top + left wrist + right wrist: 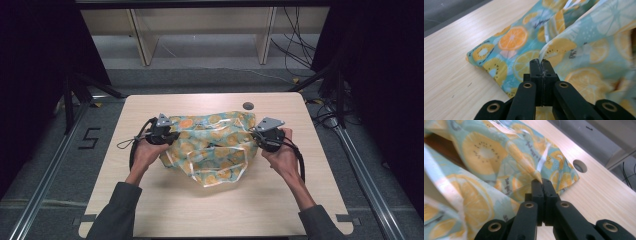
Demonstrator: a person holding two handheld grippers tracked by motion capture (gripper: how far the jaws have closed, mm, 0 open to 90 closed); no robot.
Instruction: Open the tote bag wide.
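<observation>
A teal bag printed with orange and kiwi slices (212, 145) lies crumpled in the middle of the light wooden table (150, 205). My left gripper (172, 136) is at the bag's left side, shut on a fold of its edge (546, 50); the thin film runs out from between the pressed jaws. My right gripper (256, 135) is at the bag's right side, likewise shut on a pinched point of the film (535, 173). In the left gripper view the left gripper (540, 62) holds the edge slightly above the tabletop. In the right gripper view the right gripper (541, 182) lifts its pinched point off the table.
A round cable hole (248, 106) sits in the table behind the bag, also seen as the hole (579, 166) beyond the bag's corner. Bare wood (451, 75) stretches to the left of the bag. Metal rails (45, 175) flank the table, and cables (295, 45) lie on the floor behind.
</observation>
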